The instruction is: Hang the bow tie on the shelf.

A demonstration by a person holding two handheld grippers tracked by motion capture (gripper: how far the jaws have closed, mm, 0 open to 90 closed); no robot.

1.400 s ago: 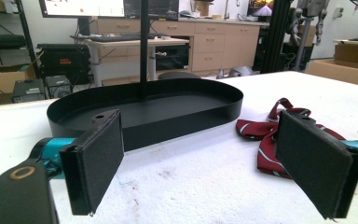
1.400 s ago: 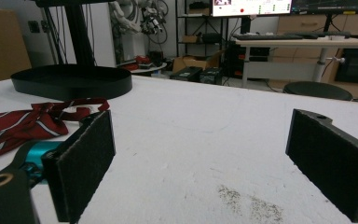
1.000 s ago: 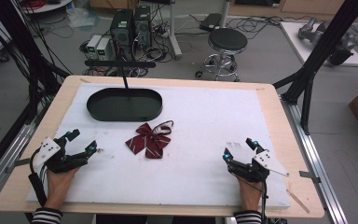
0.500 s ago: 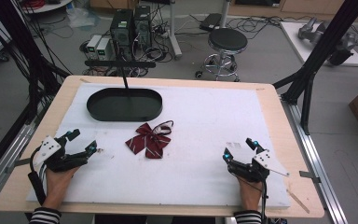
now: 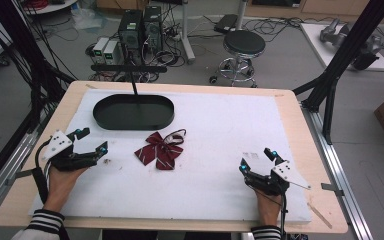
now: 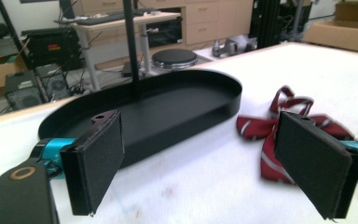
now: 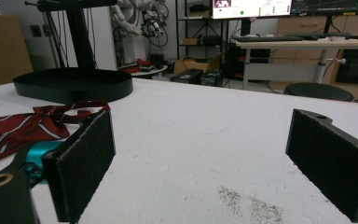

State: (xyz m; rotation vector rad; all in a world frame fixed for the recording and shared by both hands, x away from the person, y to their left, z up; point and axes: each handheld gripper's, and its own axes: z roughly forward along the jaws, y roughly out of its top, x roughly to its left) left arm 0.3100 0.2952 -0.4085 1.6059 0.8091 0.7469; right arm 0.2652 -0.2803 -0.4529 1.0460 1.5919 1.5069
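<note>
Since the earlier pictures almost nothing has moved: both grippers stay at the same places on the tabletop (image 5: 280, 105), and the bow tie lies where it was.

The left gripper (image 5: 91, 141) rests low at the left side of the white mat (image 5: 220, 130), held by the person's left hand (image 5: 60, 179). Its jaws are wide apart with nothing between them. In the left gripper view they point toward the black oval tray (image 6: 168, 105) and the dark red striped bow tie (image 6: 279, 128), which is just beside the tray, on the mat.

The right gripper (image 5: 256, 160) rests near the right front part of the mat. Its jaws are also wide apart and hold nothing. In the right gripper view the bow tie (image 7: 23, 126) lies far at the left, well apart from the jaws.

In the high view the bow tie (image 5: 160, 150) lies between the two grippers, nearer to the left one, just in front of the tray (image 5: 133, 112). A thin black pole (image 5: 132, 80) rises from the tray.
</note>
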